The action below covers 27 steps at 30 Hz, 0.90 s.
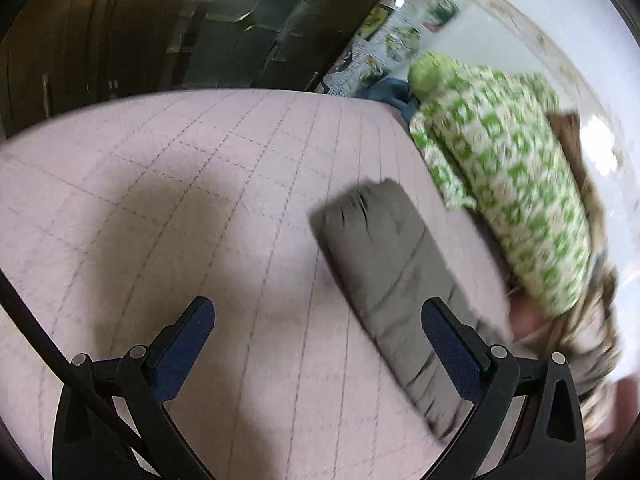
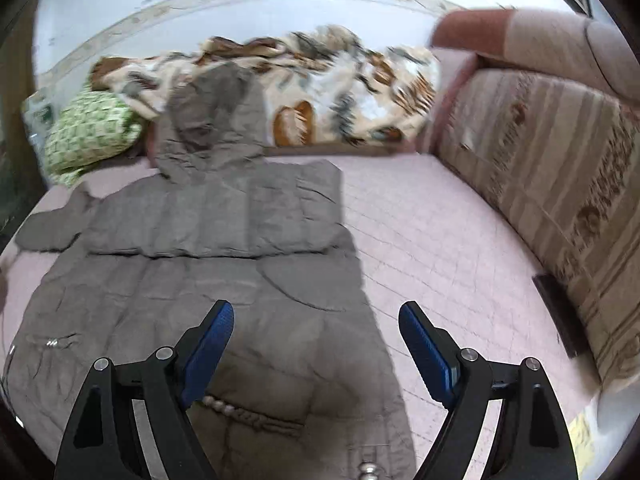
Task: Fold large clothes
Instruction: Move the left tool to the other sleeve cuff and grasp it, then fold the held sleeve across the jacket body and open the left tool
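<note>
The grey padded jacket (image 2: pixel 208 280) lies flat on the pink quilted bedspread (image 2: pixel 420 240), hood (image 2: pixel 212 120) toward the wall and hem toward the right wrist camera. In the right wrist view one sleeve appears to be folded across the chest as a horizontal band, while the other sleeve (image 1: pixel 396 280) extends off the garment's left side and is the grey strip seen in the left wrist view. The step in hand is judged to be the sleeve fold, with one side done and the left sleeve not yet brought in. The left gripper (image 1: pixel 318 320) is held above the bedspread with its blue pads wide apart and nothing between them; its right finger overlaps the sleeve in the view, but contact cannot be confirmed. The next move probably calls for the left gripper to close on the sleeve near its cuff and carry it across the body. The right gripper (image 2: pixel 316 324) is also spread and empty, angled downward over the lower right edge of the jacket, its left pad over fabric and its right pad over bare bedspread. A green patterned pillow (image 1: pixel 508 184) and a brown-and-white blanket (image 2: pixel 320 80) lie beyond the hood. Both views are motion-blurred, so fine contact cannot be judged.
</note>
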### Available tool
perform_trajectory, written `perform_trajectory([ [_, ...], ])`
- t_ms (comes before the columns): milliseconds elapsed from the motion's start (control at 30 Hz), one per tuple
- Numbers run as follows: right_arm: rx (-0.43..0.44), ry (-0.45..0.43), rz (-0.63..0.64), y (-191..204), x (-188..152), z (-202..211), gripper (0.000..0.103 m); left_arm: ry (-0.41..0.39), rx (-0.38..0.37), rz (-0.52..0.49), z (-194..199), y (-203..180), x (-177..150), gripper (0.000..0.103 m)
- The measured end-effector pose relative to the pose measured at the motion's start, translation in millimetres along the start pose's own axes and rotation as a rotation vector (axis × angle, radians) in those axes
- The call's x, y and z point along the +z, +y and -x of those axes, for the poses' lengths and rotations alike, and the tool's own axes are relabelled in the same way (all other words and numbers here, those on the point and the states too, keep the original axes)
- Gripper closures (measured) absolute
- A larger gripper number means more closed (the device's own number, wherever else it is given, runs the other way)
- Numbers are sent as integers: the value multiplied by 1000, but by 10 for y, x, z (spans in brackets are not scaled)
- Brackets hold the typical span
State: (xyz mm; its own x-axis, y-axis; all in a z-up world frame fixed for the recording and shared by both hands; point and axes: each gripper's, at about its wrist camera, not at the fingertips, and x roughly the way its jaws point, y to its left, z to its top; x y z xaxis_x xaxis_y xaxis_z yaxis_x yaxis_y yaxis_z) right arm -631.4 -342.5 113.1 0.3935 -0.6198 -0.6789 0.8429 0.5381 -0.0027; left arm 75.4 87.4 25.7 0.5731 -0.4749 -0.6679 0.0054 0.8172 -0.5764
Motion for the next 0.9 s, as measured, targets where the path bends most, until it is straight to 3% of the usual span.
perform_trajectory([
  [133,-3,30,-101,-185,6,-90,15,42,-147,99,-83,164,105,14],
  [200,4,29,-139,-226,4,-94,15,85,-221,110,-157,134,116,27],
  [267,6,24,-150,-210,2,-97,15,104,-242,109,-231,86,104,27],
  [533,18,57,-60,23,1,-181,15,49,-110,24,-543,-187,202,30],
  [567,22,61,-64,17,2,-195,15,40,-80,10,-579,-235,218,34],
  [633,20,69,-86,-24,3,-222,15,19,6,-38,-645,-333,231,55],
  [667,18,71,-98,-46,10,-233,15,15,55,-63,-684,-372,226,71],
  [800,11,68,-140,-112,18,-240,15,-17,84,-69,-661,-395,232,82],
  [900,17,65,-152,-98,11,-238,15,-41,82,-88,-554,-461,263,84],
])
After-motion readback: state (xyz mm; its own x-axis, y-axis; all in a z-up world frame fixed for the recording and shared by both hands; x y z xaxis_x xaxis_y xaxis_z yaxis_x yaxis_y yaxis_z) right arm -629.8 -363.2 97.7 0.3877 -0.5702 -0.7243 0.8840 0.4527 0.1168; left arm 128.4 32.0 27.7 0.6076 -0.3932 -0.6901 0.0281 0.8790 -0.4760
